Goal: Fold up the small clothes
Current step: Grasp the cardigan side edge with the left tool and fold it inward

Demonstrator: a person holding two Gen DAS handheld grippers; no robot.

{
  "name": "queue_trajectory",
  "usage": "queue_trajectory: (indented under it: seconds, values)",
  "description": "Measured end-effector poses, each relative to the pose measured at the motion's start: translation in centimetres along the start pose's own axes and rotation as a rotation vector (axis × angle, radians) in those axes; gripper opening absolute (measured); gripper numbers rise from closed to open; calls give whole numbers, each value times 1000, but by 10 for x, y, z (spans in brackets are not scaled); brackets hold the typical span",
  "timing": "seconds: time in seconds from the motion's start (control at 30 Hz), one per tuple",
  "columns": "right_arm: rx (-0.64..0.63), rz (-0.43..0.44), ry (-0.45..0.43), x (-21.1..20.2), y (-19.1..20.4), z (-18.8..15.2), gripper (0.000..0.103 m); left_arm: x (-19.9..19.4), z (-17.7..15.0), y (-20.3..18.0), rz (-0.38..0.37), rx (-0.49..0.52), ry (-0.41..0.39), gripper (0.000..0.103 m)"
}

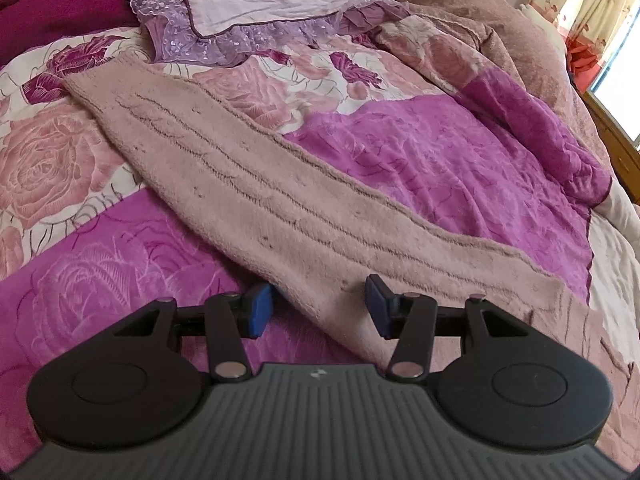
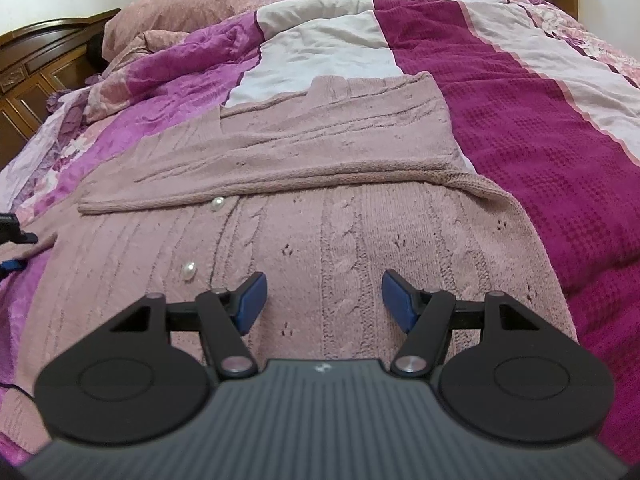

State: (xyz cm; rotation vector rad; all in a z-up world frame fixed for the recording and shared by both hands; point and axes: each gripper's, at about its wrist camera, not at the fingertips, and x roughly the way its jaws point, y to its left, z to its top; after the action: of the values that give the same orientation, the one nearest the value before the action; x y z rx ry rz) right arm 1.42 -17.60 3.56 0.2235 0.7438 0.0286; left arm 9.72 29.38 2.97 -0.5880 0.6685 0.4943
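Cardigan (image 2: pixel 320 240) lies under open right gripper (image 2: pixel 323 300).

A dusty-pink cable-knit cardigan (image 2: pixel 360 240) with pearl-white buttons (image 2: pixel 189 271) lies on a bedspread (image 1: pixel 440 152) of magenta, pale pink roses and white, beside a lilac sequinned pillow (image 1: pixel 240 4).

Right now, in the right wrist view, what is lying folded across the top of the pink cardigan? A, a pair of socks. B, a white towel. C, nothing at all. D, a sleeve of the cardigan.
D: a knitted pink sleeve lies folded across the cardigan, just above the pearl buttons, in the same yarn as the body.
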Motion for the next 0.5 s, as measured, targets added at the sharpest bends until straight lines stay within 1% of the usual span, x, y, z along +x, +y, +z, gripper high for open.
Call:
queue_trajectory:
  seconds: [0.07,0.23,0.33,0.37,0.4,0.43,0.47,0.5]
  values:
    - [-2,-4,2,1,0,-1,66,6,5,1,14,-7,-7,57]
    - [-9,-9,1,1,2,-2,66,20,19,5,35,-78,-31,56]
    - [-4,-10,0,1,1,-2,66,25,24,2,45,-80,-37,55]
    - [-3,-11,0,1,1,-2,66,26,25,1,43,-71,-39,50]
    - [-2,-13,-1,1,1,-2,66,26,25,0,39,-59,-45,39]
    - [-3,-15,0,2,1,-1,66,26,26,0,34,-48,-49,32]
    - [-4,-17,0,2,1,-1,66,25,27,1,21,-45,-48,20]
    - [-5,-18,0,2,2,-1,66,24,27,4,-2,-55,-47,13]
